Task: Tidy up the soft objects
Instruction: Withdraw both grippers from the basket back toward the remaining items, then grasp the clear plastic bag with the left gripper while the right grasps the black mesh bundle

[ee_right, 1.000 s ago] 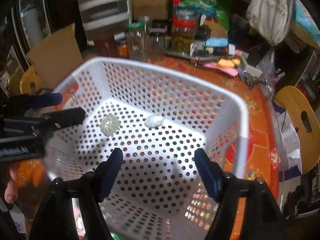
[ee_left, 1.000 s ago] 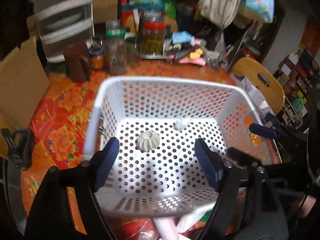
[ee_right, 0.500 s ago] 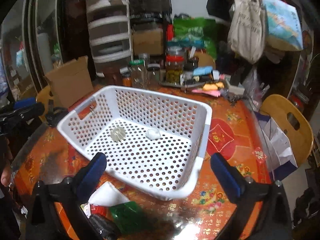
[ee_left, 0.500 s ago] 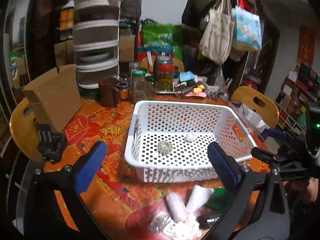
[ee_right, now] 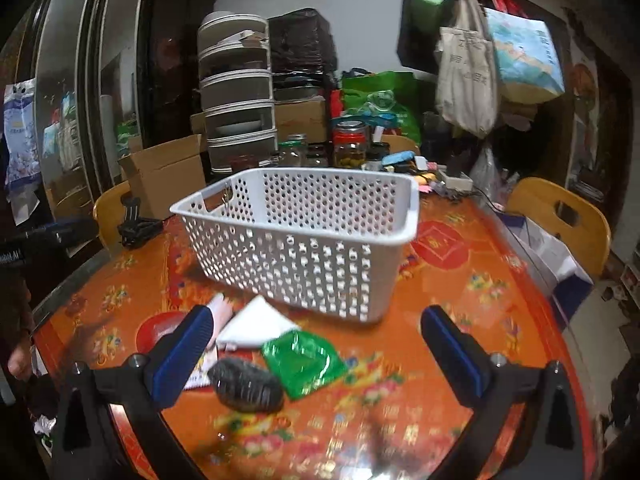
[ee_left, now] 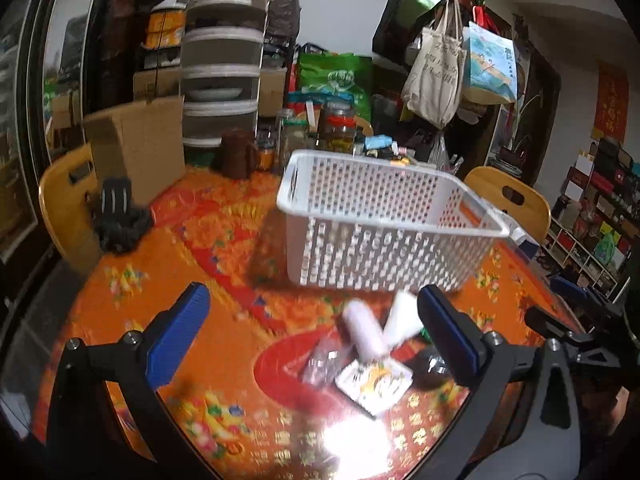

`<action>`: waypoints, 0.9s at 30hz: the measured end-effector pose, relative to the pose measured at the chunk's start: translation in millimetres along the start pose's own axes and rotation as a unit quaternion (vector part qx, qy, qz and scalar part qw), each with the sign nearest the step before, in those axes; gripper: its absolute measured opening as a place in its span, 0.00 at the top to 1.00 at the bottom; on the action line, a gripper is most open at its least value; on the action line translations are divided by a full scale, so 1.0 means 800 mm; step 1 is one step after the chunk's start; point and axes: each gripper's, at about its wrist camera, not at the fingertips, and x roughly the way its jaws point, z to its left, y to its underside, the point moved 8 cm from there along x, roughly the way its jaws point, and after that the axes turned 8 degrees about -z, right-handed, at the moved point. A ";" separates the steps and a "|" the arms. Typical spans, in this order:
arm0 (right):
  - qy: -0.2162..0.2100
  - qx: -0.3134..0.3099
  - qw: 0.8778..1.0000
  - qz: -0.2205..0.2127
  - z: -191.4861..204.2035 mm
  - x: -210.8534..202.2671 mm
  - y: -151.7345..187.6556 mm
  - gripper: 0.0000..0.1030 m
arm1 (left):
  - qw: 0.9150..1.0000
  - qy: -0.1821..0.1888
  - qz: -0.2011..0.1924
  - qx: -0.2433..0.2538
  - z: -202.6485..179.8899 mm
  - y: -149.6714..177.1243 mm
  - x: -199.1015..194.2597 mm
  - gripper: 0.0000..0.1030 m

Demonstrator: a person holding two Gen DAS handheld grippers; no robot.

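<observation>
Soft objects, small blurred heap: pale pink roll (ee_left: pixel 366 332), white folded pack (ee_right: pixel 256 324), green crinkly foil packet (ee_right: pixel 304 362), dark ribbed oval pouch (ee_right: pixel 246 386). Heap lies on near part of orange floral tablecloth (ee_right: pixel 460 280), just before white perforated plastic basket (ee_right: pixel 304 240). Left gripper (ee_left: pixel 314 336) angled down over heap, blue pads spread wide, nothing between. Right gripper (ee_right: pixel 316 354) likewise angled down, spread wide, empty. Yellow wooden chairs flank table, left and right.
</observation>
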 end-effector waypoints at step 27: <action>-0.029 0.011 0.995 0.094 0.073 0.063 0.084 0.06 | 0.993 -0.029 0.105 0.038 -0.001 0.105 0.107 0.05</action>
